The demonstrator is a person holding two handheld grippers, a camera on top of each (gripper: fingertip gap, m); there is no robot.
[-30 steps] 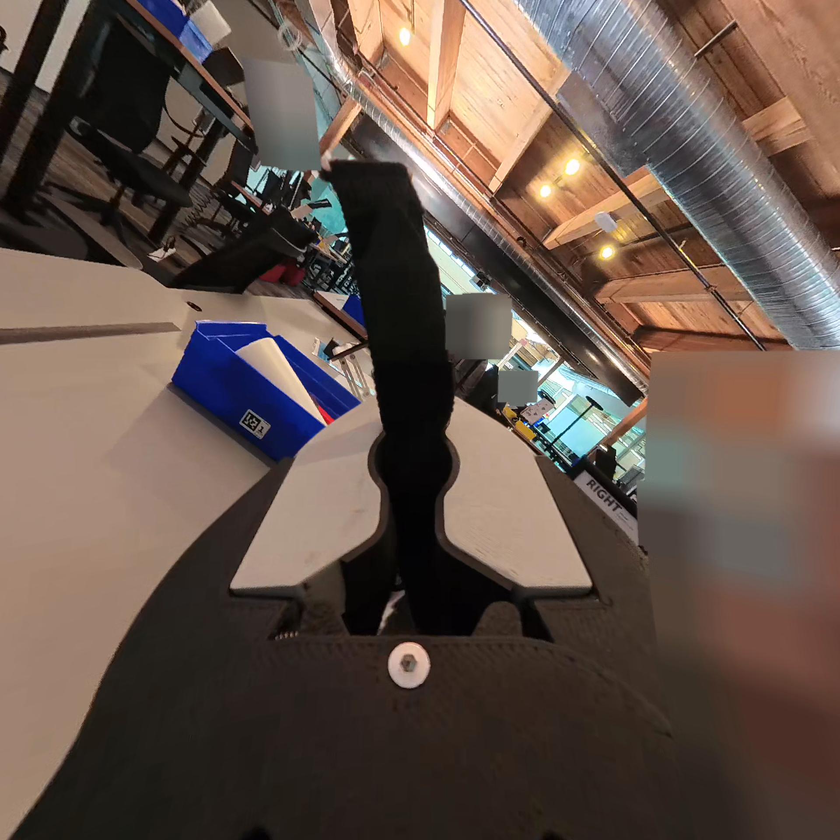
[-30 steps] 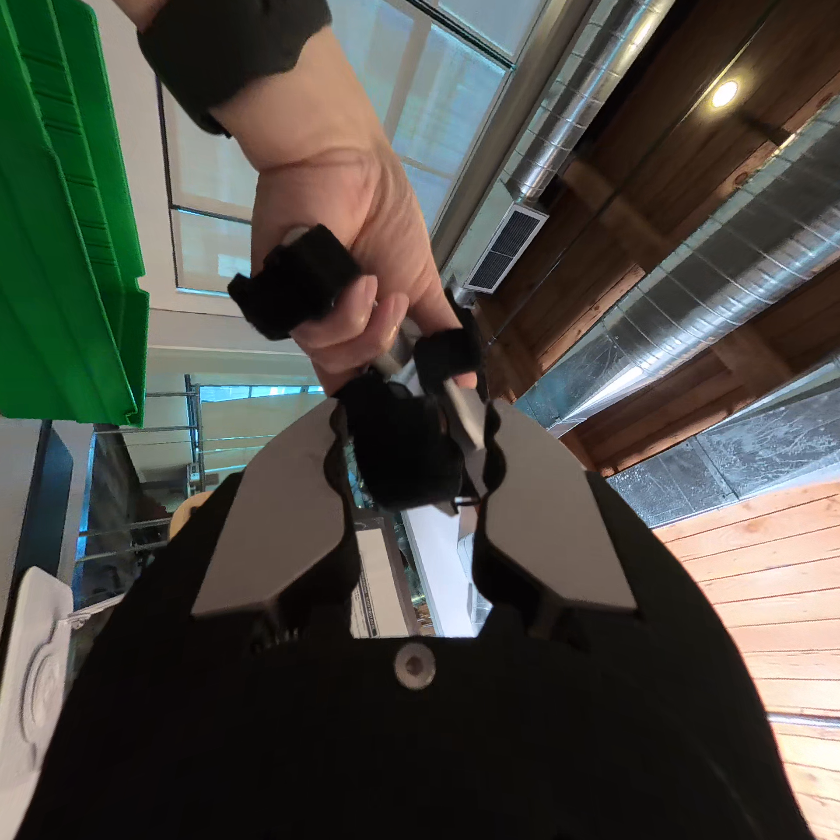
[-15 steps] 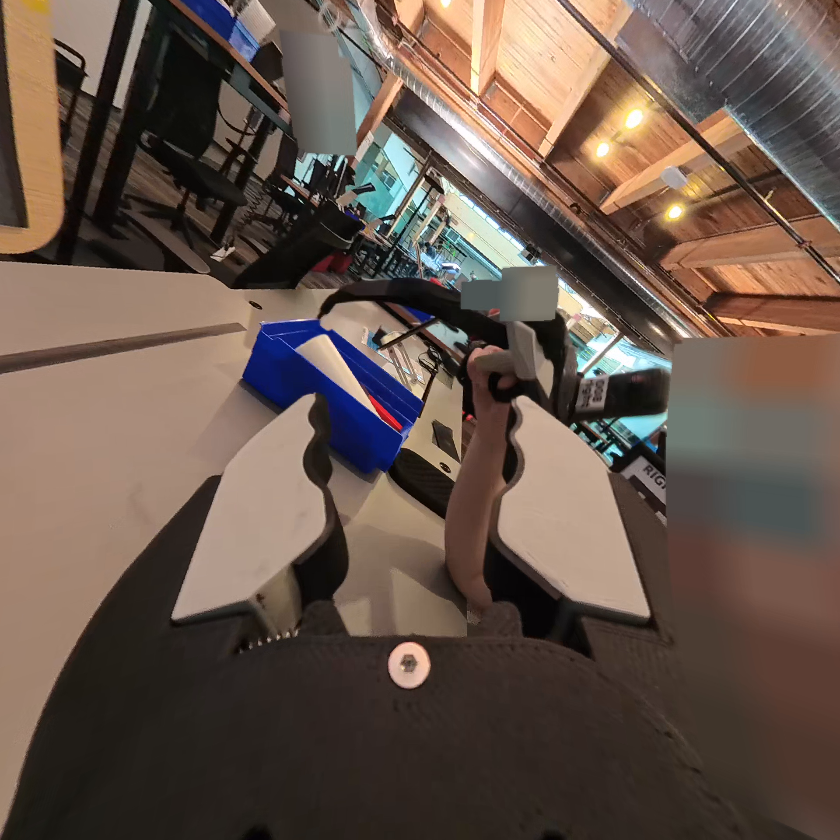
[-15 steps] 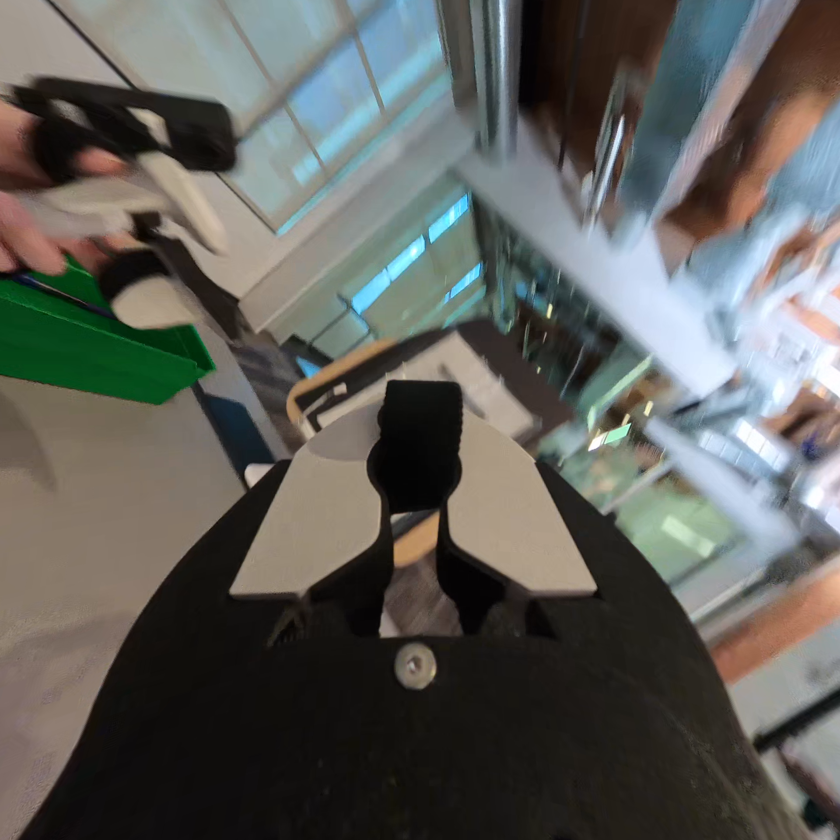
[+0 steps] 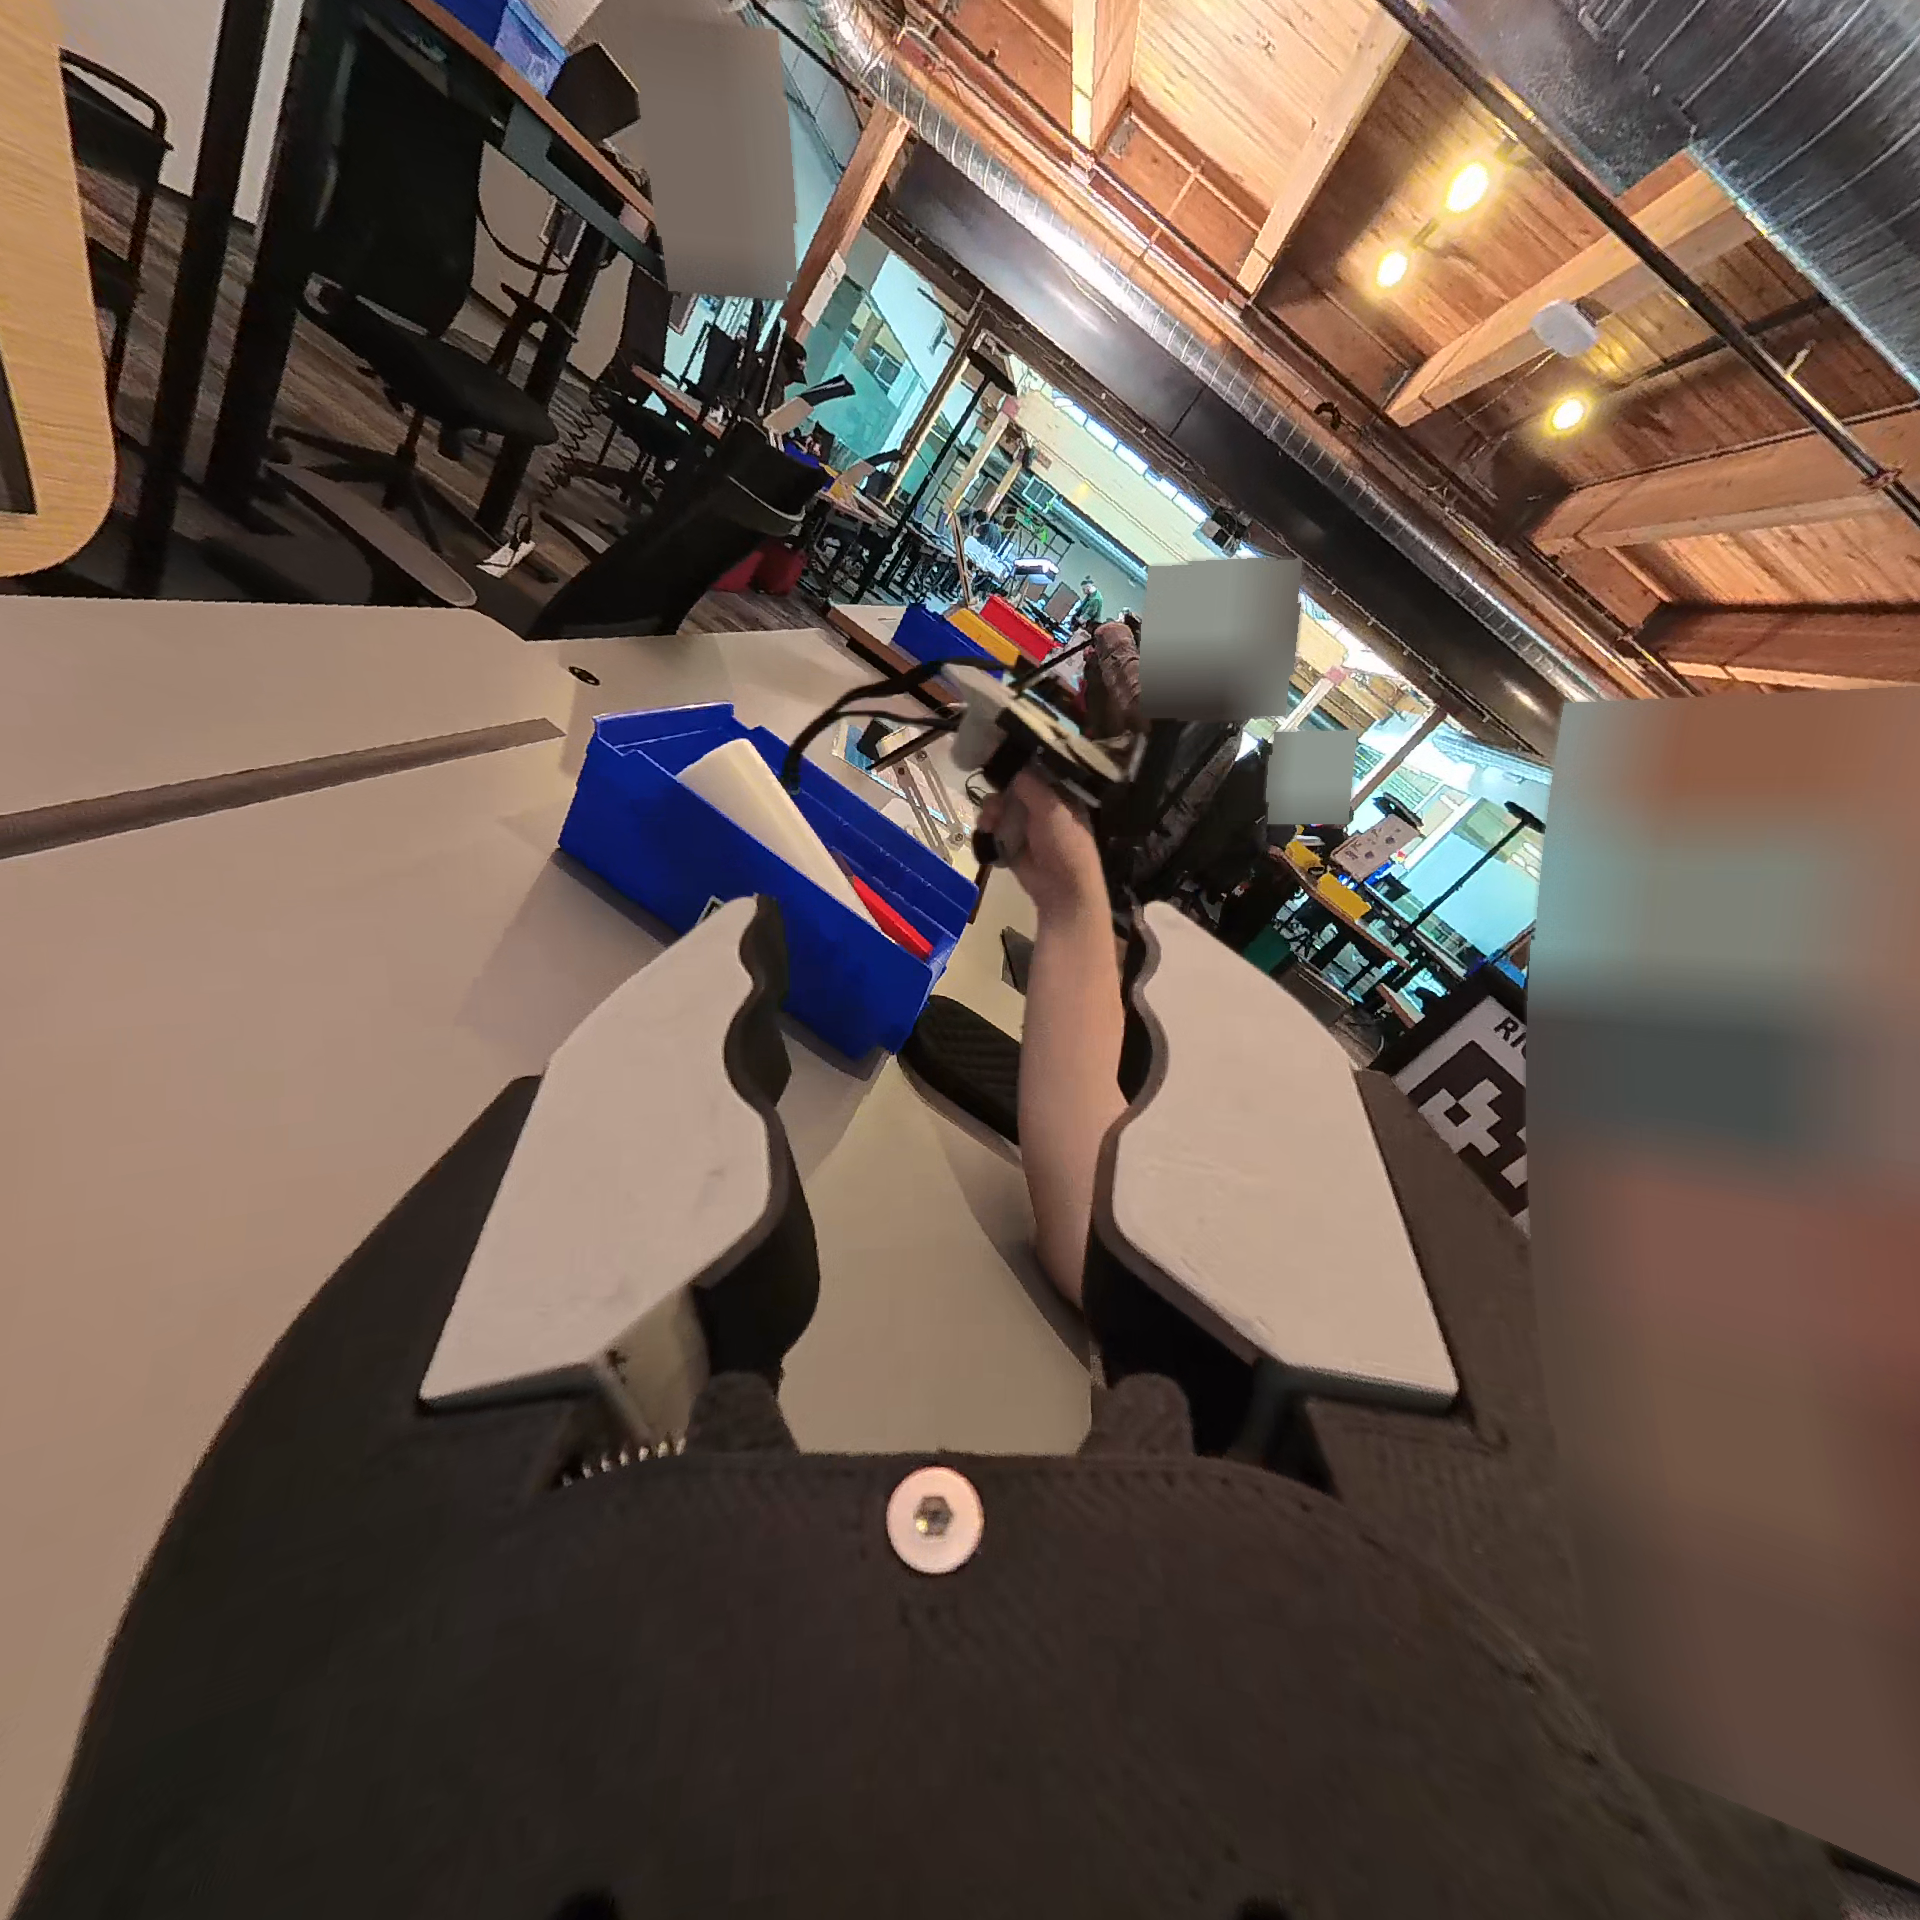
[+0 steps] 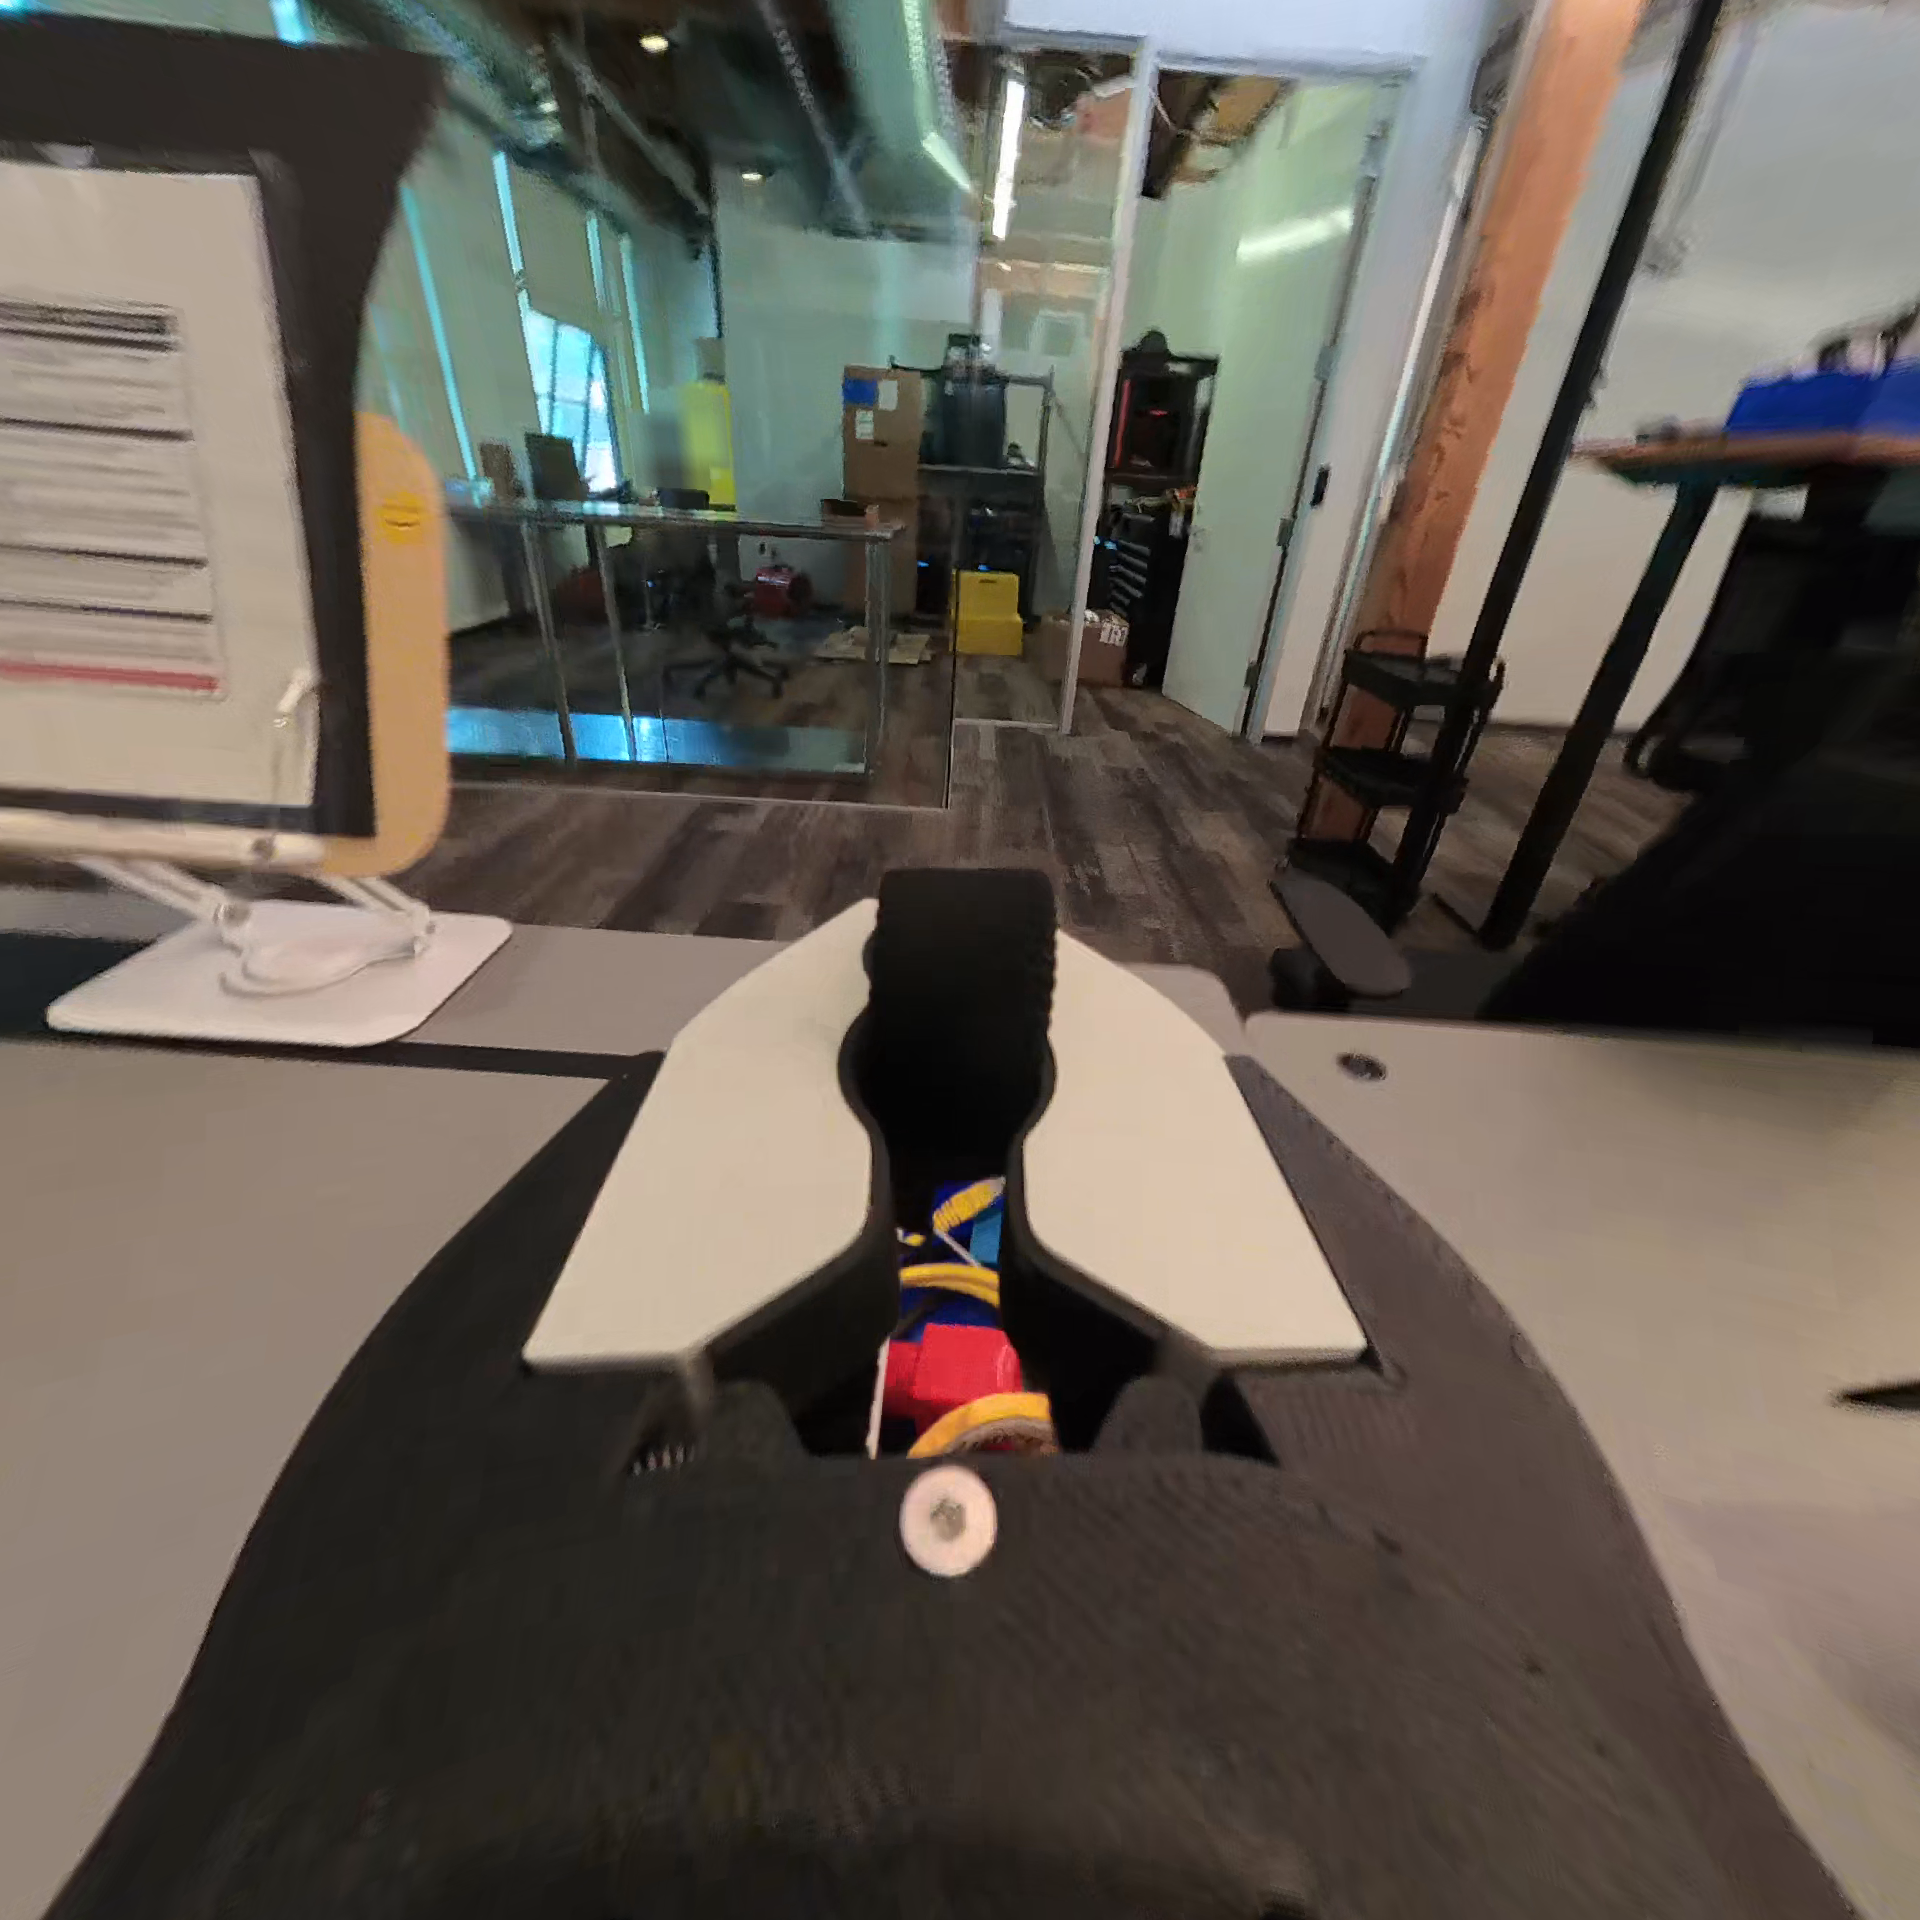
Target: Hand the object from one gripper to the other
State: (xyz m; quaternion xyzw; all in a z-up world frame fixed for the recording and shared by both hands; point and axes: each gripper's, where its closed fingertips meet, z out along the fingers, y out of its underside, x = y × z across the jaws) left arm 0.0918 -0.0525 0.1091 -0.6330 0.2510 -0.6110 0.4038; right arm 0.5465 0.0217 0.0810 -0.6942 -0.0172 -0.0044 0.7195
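The object is a long black ribbed piece [image 6: 961, 966]. My right gripper [image 6: 961, 997] is shut on it, and its end sticks out past the fingertips. Below the closed fingers I see red, blue and yellow items [image 6: 956, 1361], blurred. My left gripper [image 5: 951, 925] is open and empty, tilted up over the grey table [image 5: 260, 987]. In the left wrist view a hand holds the right gripper [image 5: 1039, 738] farther off, above and behind the blue bin [image 5: 727, 894]. The black piece is not clear there.
The blue bin holds a white piece [image 5: 769, 821] and a red piece [image 5: 894, 925]. A black pad [image 5: 966, 1060] lies beside it. A framed sheet on a white stand [image 6: 281, 966] stands at the table's far left. Chairs and desks stand beyond the table edge. About 45 cm separates my left fingertips from my right.
The left gripper held the black piece with the right gripper's open fingers around it. The left gripper opened, the right shut on the piece and swung away to level over the table.
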